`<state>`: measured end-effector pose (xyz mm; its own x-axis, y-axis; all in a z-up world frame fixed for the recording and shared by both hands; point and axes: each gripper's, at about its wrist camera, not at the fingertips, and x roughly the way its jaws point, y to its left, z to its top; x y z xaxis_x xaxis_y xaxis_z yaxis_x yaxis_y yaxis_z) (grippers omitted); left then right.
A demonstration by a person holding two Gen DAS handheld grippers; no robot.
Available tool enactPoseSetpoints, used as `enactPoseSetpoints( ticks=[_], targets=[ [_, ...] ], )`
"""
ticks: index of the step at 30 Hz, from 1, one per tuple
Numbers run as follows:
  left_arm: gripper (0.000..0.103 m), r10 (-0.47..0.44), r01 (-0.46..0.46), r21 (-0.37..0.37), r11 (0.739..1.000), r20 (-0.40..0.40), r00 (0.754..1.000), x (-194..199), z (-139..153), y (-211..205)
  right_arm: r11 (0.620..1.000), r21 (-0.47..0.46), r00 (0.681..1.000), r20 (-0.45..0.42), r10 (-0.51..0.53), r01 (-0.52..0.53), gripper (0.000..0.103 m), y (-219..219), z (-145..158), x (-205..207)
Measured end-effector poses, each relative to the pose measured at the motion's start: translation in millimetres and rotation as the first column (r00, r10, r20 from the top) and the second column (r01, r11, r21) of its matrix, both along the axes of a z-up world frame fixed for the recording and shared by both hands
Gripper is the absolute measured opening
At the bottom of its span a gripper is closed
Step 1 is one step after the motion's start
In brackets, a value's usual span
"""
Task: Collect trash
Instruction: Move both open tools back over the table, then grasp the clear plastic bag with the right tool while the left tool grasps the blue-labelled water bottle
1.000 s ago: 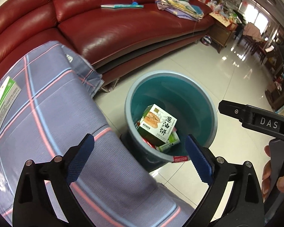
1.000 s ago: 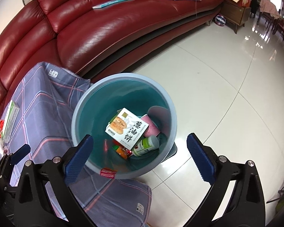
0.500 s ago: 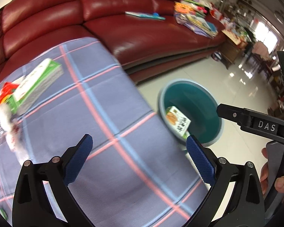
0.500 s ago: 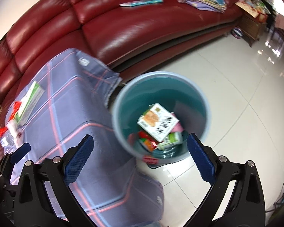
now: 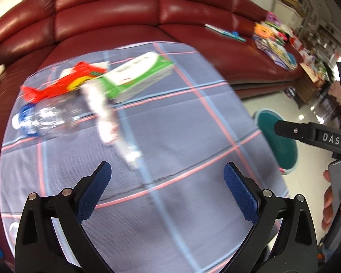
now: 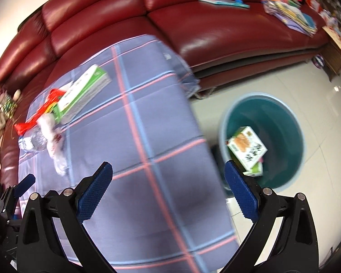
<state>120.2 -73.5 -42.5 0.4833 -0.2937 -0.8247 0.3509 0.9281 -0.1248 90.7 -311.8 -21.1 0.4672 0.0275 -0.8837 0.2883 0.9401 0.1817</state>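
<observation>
Both tongs [image 5: 167,190] [image 6: 168,190] gape; trash [image 5: 106,118] lies ahead-left on cloth [image 5: 181,125].

Black tongs [image 5: 167,188] with blue textured pads [image 5: 240,193], silver screws, white "DAS" lettering.

Bright daylight, motion blur, glare on sofa [image 5: 129,11], fisheye-warped edges

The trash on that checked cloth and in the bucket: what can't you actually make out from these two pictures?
- White wrapper: motion blur in both views; its print is unreadable.
- Clear bottle: blurred; whether anything is inside cannot be told.
- Green box: lettering smeared.
- Bucket: in the left view the right gripper's arm crosses it, hiding its contents.
- Snack box in the bucket: in the right view it covers whatever lies beneath.
</observation>
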Motion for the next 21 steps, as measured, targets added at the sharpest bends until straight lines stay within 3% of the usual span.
enactPoseSetpoints(
  ticks=[12, 14, 19, 21],
  targets=[
    [0.099, 0.158, -0.158, -0.006, 0.987, -0.025, 0.987, 21.5, -4.2, 118.0, 0.977, 0.051, 0.978, -0.025, 0.207, -0.206, 0.094, 115.2, -3.5, 60.4],
    [0.099, 0.180, -0.181, -0.010, 0.983, -0.034, 0.983, 27.3, -5.4, 129.5, 0.971, 0.069, 0.973, -0.028, 0.230, -0.228, 0.090, 127.6, -6.3, 68.3],
    [0.099, 0.232, -0.233, -0.021, 0.972, -0.058, 0.971, 43.3, -8.2, 156.7, 0.948, 0.130, 0.953, -0.051, 0.299, -0.291, 0.065, 160.8, -18.6, 94.2],
    [0.099, 0.250, -0.252, -0.025, 0.967, -0.068, 0.966, 49.4, -9.6, 164.1, 0.939, 0.152, 0.945, -0.066, 0.320, -0.307, 0.062, 172.3, -25.6, 103.7]
  ],
)
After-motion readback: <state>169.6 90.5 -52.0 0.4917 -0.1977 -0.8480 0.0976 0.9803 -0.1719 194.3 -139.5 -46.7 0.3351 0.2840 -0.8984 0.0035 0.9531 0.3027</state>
